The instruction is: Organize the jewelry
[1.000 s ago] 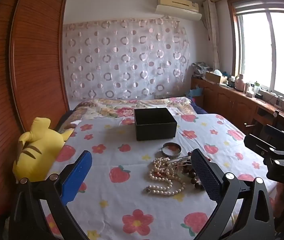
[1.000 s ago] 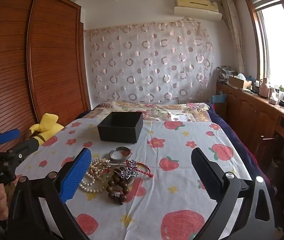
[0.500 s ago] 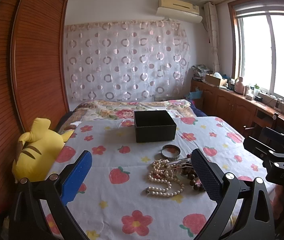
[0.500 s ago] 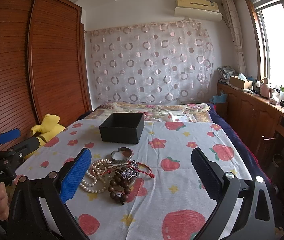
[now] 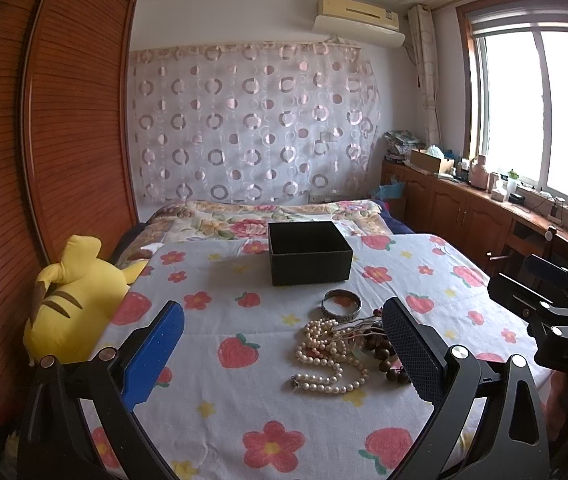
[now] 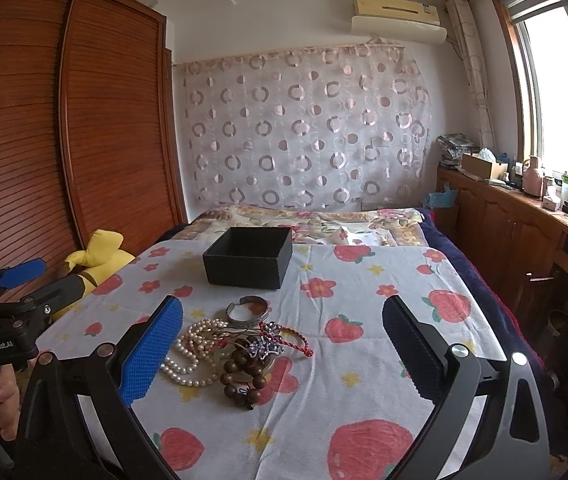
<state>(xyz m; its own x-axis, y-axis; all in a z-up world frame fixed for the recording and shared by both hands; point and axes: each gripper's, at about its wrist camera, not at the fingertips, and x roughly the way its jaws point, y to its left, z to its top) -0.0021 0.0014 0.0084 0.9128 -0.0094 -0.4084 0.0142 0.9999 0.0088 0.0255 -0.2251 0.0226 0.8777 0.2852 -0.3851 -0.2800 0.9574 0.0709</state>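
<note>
You hold both hand-held grippers above the near edge of the tabletop (image 5: 211, 320), which is covered with a white cloth printed with strawberries and flowers. Your left hand-held gripper (image 5: 284, 356) has its two fingers spread wide and nothing is between them; your right hand-held gripper (image 6: 281, 354) is spread wide in the same way and also holds nothing. In the left wrist view the right one appears at the right edge, and in the right wrist view the left one appears at the left edge with your hand (image 6: 1, 402) around its handle. The jewelry lies in one small heap in the middle of the cloth. The pearls (image 5: 326, 356) are on the left side of the heap, in loose loops. The wooden beads (image 6: 243, 372) lie just right of the pearls and touch them. A red cord (image 6: 296, 340) and a small purple ornament (image 6: 265, 346) rest on top of the beads. The bangle (image 5: 341, 303) lies flat at the far side of the heap, touching it or nearly so. The black box (image 5: 308, 252) stands open beyond the bangle, a little apart from it, and I cannot see its inside. A yellow plush (image 5: 71, 300) lies at the left edge of the tabletop.
</note>
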